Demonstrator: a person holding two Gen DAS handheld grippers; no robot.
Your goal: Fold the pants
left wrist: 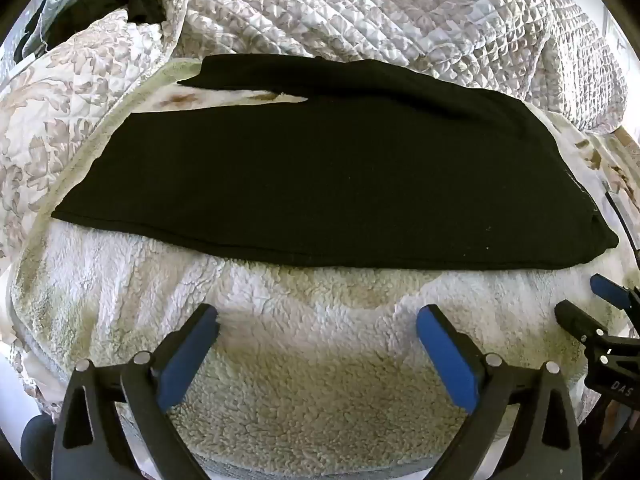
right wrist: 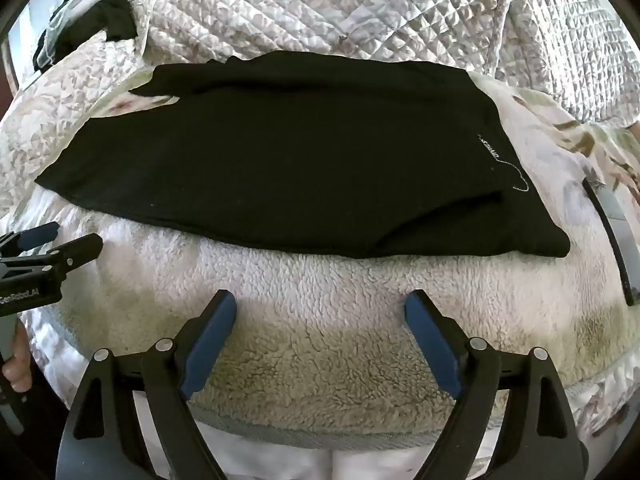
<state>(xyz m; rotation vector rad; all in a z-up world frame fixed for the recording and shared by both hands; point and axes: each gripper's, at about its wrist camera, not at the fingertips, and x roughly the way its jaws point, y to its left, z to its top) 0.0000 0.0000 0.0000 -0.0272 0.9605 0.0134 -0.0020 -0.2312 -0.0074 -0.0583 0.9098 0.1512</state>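
Left wrist: gripper (left wrist: 318, 330) angled downward, wide-open.

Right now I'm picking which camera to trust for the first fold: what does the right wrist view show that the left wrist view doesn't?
Only the right wrist view shows the white lettering on the black pants near their right end, a hand at the left edge, and the left tongs from the side.

Only the left wrist view shows the right tongs from the side, at its right edge.

Both show the pants flat on the fleece blanket, the quilt behind, and each view's own tongs open and empty.
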